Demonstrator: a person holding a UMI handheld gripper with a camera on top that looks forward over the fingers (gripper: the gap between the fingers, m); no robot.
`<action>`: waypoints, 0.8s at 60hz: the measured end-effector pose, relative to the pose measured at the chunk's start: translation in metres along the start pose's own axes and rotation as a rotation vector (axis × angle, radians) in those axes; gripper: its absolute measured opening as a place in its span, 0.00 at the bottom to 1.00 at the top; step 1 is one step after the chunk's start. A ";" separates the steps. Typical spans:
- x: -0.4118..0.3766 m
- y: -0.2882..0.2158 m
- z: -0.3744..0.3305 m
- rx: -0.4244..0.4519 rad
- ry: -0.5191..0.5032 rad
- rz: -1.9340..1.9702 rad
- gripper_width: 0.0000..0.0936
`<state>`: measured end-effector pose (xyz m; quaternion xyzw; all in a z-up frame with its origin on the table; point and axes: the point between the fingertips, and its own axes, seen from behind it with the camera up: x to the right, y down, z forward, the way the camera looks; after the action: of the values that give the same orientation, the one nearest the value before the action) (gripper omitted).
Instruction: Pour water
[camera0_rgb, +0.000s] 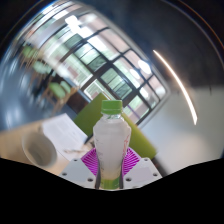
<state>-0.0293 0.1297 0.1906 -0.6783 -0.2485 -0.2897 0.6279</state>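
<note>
A clear plastic bottle (110, 138) with a green cap (111, 106) stands upright between my fingers. My gripper (110, 163) is shut on the bottle, with both magenta pads (91, 160) pressed against its sides. The bottle's lower part shows a greenish tint at the fingers' base. The whole view is tilted, with the room leaning behind the bottle.
A white cup (37, 150) sits to the left of the fingers on a pale table top (62, 132). A green surface (145, 145) lies behind the bottle. Large windows with dark frames (110, 65) fill the background.
</note>
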 end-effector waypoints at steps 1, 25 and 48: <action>-0.004 0.006 0.005 -0.001 -0.032 0.124 0.27; -0.054 0.086 0.018 -0.025 -0.191 0.785 0.27; -0.071 0.103 0.033 -0.078 -0.235 0.766 0.30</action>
<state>-0.0046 0.1559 0.0660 -0.7738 -0.0366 0.0358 0.6314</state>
